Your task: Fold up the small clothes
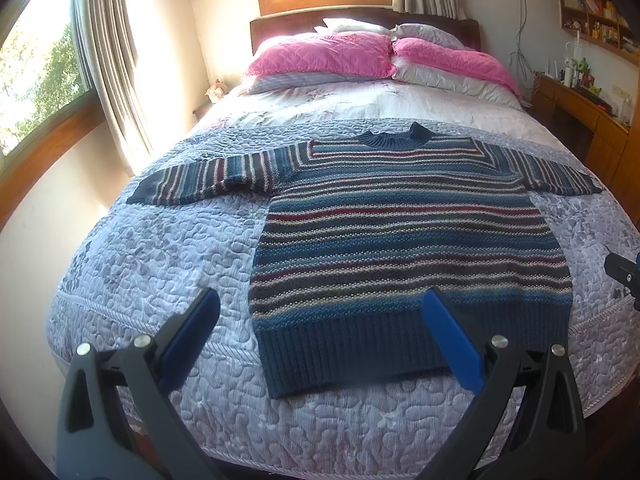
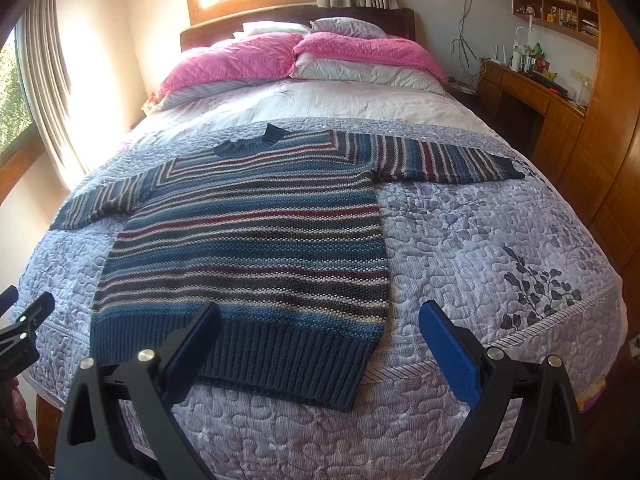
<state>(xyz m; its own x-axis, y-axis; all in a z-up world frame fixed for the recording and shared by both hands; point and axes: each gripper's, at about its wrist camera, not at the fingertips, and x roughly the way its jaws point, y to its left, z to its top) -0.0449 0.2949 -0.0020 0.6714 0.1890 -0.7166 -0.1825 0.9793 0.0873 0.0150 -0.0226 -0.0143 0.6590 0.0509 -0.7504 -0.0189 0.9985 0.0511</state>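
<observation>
- On the bed [image 1: 160, 240], near the foot end, the striped sweater [image 1: 400, 232] lies flat, sleeves out toward 9 and 3 o'clock, collar at 12.
- Left gripper [image 1: 320, 336] and right gripper [image 2: 320, 340] both hover spread wide, holding nothing.
- I'd guess a sleeve fold comes first: pinch the cuff, carry it across the chest, keep it flat.
- Chunky knit, ribbed hem, so it'll probably stretch and sag; the quilt's bumpy stitching may drag on it.
</observation>
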